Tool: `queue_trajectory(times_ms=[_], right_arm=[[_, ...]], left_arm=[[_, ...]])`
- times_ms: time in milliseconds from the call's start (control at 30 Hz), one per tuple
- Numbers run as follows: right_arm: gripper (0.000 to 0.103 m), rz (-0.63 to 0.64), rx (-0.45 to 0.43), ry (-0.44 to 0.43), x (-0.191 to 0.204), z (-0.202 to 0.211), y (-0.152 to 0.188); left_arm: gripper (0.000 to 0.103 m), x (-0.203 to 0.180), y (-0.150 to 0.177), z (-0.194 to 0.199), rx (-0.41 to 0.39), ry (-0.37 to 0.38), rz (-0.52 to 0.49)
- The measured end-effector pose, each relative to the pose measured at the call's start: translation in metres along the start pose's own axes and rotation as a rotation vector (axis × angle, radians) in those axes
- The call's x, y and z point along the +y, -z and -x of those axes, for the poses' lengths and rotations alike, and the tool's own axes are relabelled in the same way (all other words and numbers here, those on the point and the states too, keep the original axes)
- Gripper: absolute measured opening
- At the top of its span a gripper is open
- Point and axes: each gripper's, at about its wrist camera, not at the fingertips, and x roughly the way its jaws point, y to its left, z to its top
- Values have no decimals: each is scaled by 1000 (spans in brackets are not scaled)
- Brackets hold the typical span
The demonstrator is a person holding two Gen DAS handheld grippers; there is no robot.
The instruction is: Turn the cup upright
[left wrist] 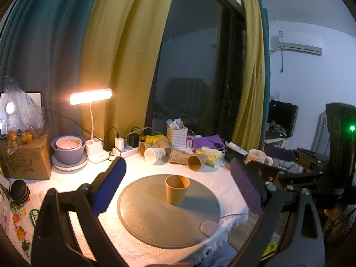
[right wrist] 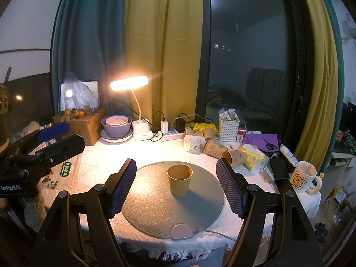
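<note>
A plain brown paper cup [left wrist: 176, 189] stands upright, mouth up, on the round grey mat [left wrist: 144, 218]; it also shows in the right wrist view [right wrist: 179, 179] on the mat [right wrist: 155, 209]. My left gripper [left wrist: 178, 178] is open and empty, its fingers wide apart on either side of the cup and nearer the camera. My right gripper [right wrist: 176, 178] is open and empty, its fingers also flanking the cup without touching it. The left gripper shows at the left edge of the right wrist view [right wrist: 53, 131].
Several paper cups [right wrist: 207, 144] lie on their sides behind the mat. A lit desk lamp [right wrist: 129, 82], purple bowls [right wrist: 116, 126], power strip [right wrist: 171, 135], white basket [right wrist: 229, 129], tissue pack [right wrist: 253, 155] and a mug [right wrist: 303, 176] crowd the table's back and right. A cabled puck [right wrist: 181, 231] sits on the mat's front edge.
</note>
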Motion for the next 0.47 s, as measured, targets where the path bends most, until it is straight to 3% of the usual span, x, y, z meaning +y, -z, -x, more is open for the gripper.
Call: queue_trajectory(times_ms=[467], right_arm=[[77, -1, 7, 0, 0, -1, 2]], left_arm=[[95, -1, 2, -2, 16, 4, -4]])
